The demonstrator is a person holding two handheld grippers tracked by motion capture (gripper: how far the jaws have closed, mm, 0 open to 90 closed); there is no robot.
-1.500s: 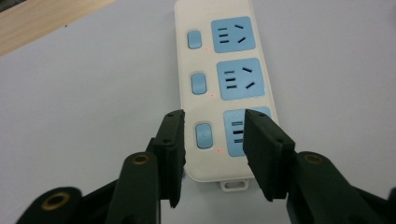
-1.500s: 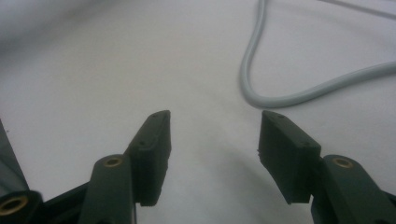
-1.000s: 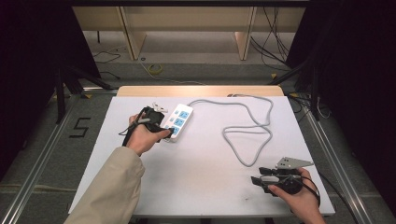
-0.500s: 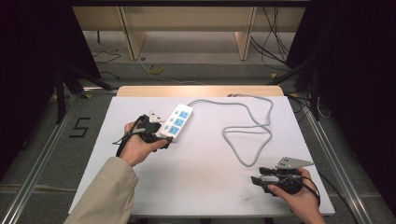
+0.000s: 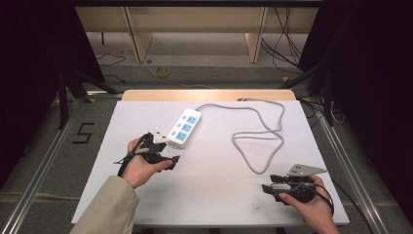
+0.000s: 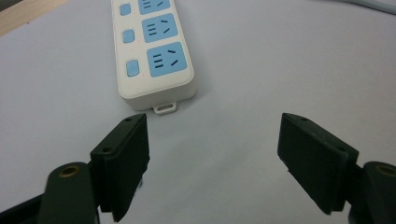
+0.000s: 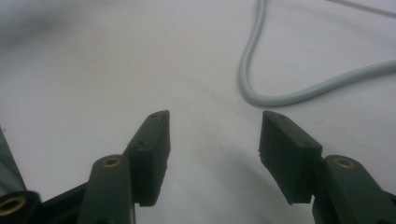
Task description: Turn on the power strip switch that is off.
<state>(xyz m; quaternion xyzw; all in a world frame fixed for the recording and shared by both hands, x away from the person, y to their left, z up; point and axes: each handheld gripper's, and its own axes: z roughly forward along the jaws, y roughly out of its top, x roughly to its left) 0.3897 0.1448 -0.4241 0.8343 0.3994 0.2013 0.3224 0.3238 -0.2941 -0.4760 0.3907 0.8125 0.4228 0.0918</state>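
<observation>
A white power strip point(image 5: 184, 127) with blue sockets lies left of centre on the white table point(image 5: 209, 195). Its grey cable point(image 5: 258, 139) loops off to the right. My left gripper point(image 5: 170, 152) sits just in front of the strip's near end. Its jaws are open and have just been opening, with nothing between them. In the left gripper view the strip point(image 6: 154, 88) lies a short way beyond the left gripper point(image 6: 212, 119), apart from the pads. My right gripper point(image 5: 265, 187) rests open near the front right corner, pointing left. In the right gripper view the cable point(image 7: 261, 88) curves ahead of the right gripper point(image 7: 215, 116).
A wooden strip point(image 5: 209, 95) runs along the table's far edge. Beyond it stand wooden furniture legs point(image 5: 139, 39) with loose cables on the floor. A "5" mark point(image 5: 84, 132) is on the floor at the left. Metal rails flank both sides of the table.
The left hand has drawn back from the power strip toward the near left, and its jaws stand wider. The strip stays where it lay. The right hand has not moved.
</observation>
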